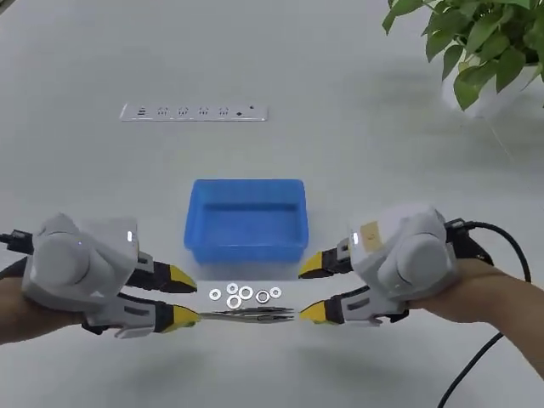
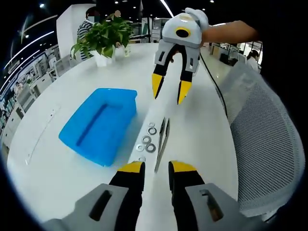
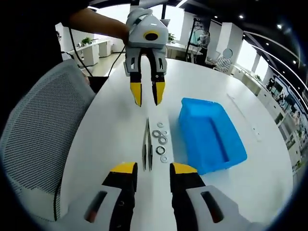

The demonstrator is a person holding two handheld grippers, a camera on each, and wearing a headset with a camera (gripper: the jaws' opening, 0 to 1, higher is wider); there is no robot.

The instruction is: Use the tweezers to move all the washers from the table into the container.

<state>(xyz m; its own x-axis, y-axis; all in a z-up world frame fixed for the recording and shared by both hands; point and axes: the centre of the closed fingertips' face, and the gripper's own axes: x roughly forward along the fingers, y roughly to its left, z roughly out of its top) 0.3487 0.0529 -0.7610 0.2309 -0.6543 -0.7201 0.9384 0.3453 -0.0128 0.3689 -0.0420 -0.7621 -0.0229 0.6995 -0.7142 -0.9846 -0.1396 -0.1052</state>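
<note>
L gripper (image 1: 192, 297) & R gripper (image 1: 303, 291) sit low over the white desk (image 1: 357, 153), tips facing each other. Both have jaws apart, not clamped on anything. Tweezers (image 1: 248, 314) lie flat on desk btwn the two grippers, in line w/ each one's near jaw, ungripped. Washers (image 1: 245, 293), small loose cluster, lie on desk just beyond the tweezers. Blue container (image 1: 246, 251) stands just past the washers. Further back: power strip (image 1: 194, 112); potted plant (image 1: 484, 42) at far R corner. Mesh chair (image 2: 260, 134) beside desk in the left gripper view.
</note>
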